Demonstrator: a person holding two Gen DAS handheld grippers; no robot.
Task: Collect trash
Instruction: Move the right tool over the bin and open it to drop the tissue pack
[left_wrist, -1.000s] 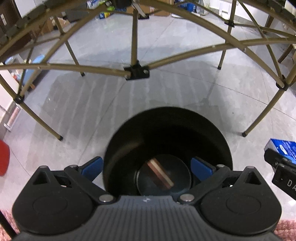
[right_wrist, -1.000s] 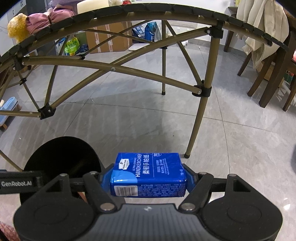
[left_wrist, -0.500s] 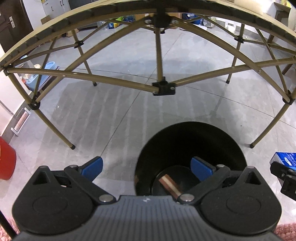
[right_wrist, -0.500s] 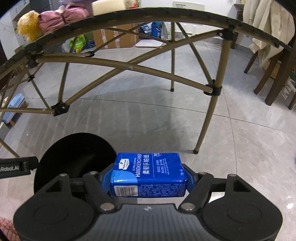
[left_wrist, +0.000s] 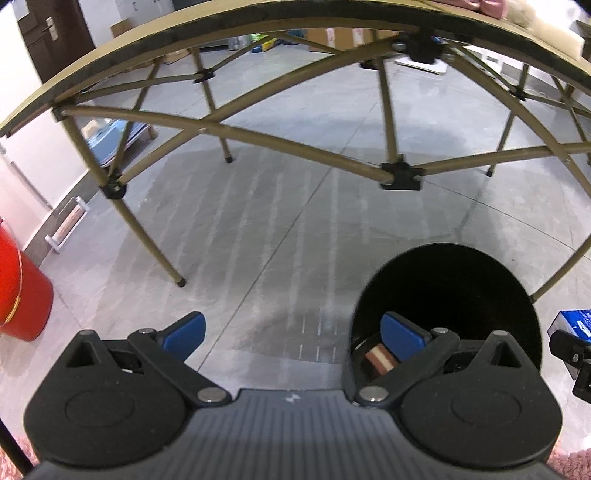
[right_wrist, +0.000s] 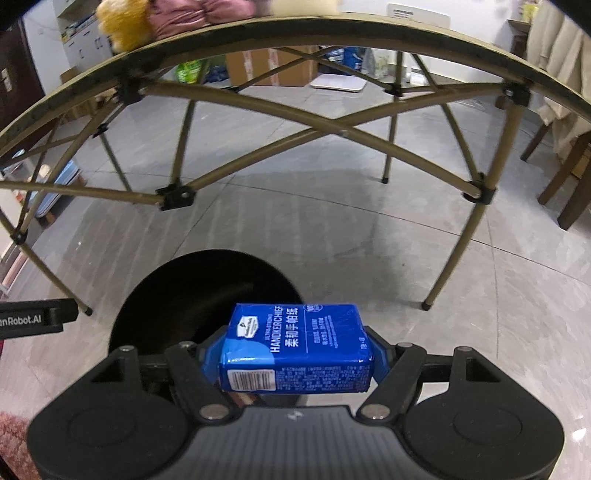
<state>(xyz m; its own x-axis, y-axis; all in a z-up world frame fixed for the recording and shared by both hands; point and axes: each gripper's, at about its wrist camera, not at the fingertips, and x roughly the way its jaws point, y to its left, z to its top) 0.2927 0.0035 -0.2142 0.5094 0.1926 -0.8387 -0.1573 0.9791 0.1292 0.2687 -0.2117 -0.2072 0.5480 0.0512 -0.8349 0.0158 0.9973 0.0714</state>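
Observation:
A round black trash bin (left_wrist: 447, 291) stands on the grey tiled floor, also seen low and left of centre as the bin (right_wrist: 207, 295) in the right wrist view. A small brown and cream wrapper (left_wrist: 380, 362) lies at its bottom. My left gripper (left_wrist: 291, 332) is open and empty, left of the bin, its right finger over the rim. My right gripper (right_wrist: 293, 350) is shut on a blue tissue pack (right_wrist: 295, 347), held above the bin's right edge. The pack's corner (left_wrist: 576, 325) shows at the far right of the left wrist view.
A folding table's tan cross-braced legs (left_wrist: 399, 173) and top edge (right_wrist: 280, 29) arch over the floor ahead. A red bucket (left_wrist: 18, 291) stands at the left. Wooden chair legs (right_wrist: 569, 177) and draped cloth sit at the right. Boxes and bags lie beyond the table.
Both grippers have drifted left and risen a little. In the left wrist view the bin has slid from between the fingers to the right; in the right wrist view it moved toward the pack.

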